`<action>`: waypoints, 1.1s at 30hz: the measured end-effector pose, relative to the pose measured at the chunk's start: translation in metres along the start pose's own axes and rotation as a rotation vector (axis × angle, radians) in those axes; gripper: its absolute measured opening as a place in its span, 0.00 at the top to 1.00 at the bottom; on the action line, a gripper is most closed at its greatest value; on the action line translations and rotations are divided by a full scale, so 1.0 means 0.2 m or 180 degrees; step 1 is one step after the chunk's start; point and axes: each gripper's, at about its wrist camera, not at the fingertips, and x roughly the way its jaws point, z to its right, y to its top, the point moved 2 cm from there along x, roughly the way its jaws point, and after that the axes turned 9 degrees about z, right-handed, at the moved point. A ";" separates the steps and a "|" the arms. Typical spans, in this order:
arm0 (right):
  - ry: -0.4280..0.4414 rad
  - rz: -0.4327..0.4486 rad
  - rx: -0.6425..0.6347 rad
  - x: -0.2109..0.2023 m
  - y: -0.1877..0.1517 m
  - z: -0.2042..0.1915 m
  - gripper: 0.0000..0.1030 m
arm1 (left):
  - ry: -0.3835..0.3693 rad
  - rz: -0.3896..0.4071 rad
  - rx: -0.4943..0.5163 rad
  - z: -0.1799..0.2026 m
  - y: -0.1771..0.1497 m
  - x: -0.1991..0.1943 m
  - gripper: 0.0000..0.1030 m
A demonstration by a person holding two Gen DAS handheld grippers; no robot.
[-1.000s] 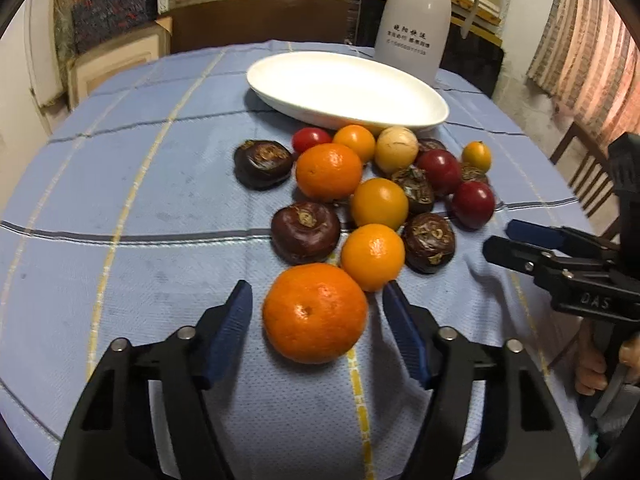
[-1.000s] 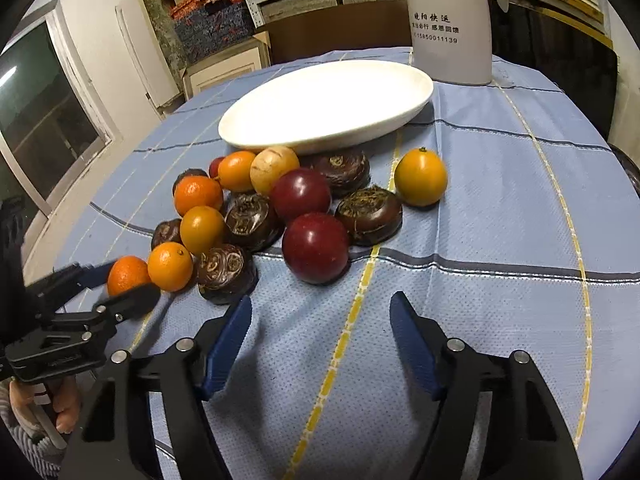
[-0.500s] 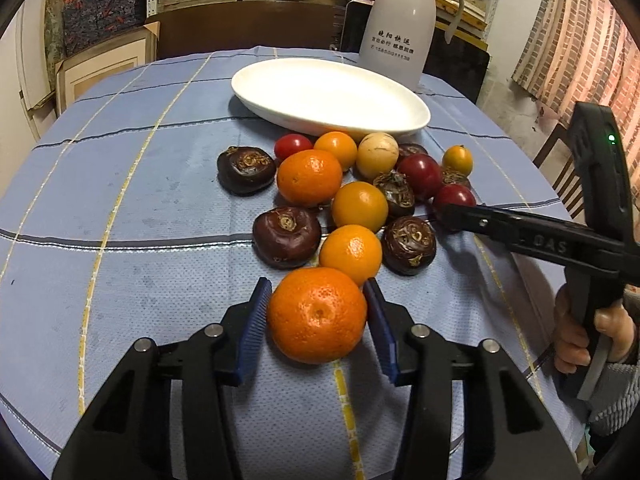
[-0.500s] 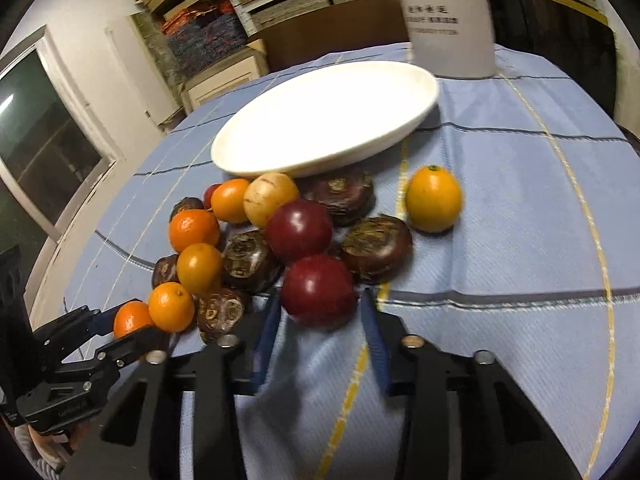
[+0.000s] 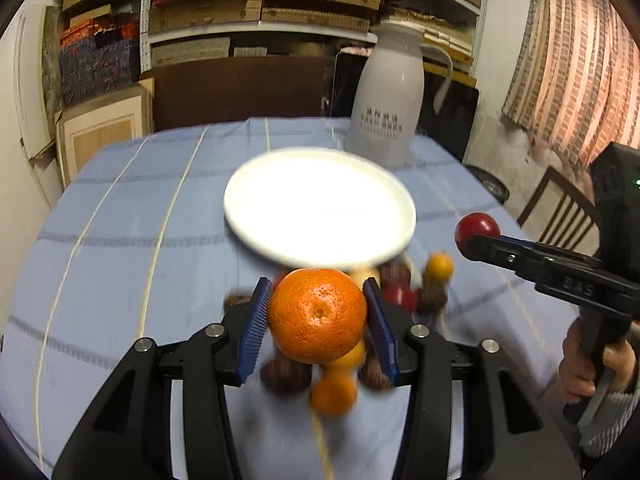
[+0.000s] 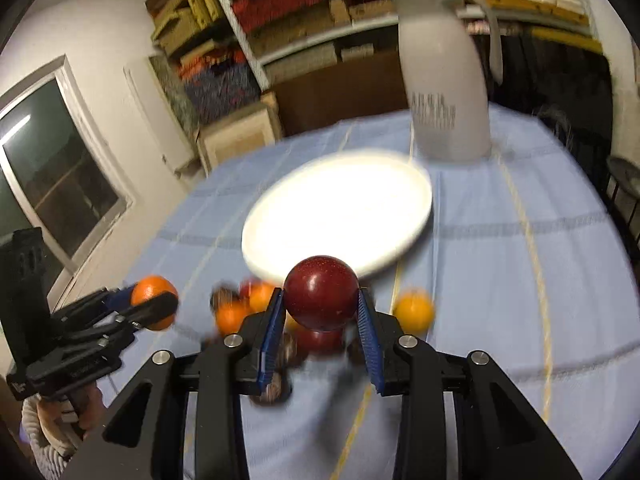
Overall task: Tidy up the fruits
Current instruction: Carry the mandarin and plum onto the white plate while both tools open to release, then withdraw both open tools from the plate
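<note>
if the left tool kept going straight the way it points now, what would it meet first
Most likely the white plate, which lies straight ahead beyond the orange held in the left tool. Depth is unclear, so it may pass over the near rim.

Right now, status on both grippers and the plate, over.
Left gripper shut on orange. Right gripper shut on red fruit. White plate bare, path clear.

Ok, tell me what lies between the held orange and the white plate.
Nothing does. In the left wrist view the orange in the left gripper hangs before the empty plate's near rim; loose fruit lies lower down.
</note>
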 end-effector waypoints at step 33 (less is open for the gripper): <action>-0.0507 0.0336 0.0054 0.30 0.04 0.19 0.36 | 0.0372 0.0121 -0.0389 -0.23 0.04 0.32 0.26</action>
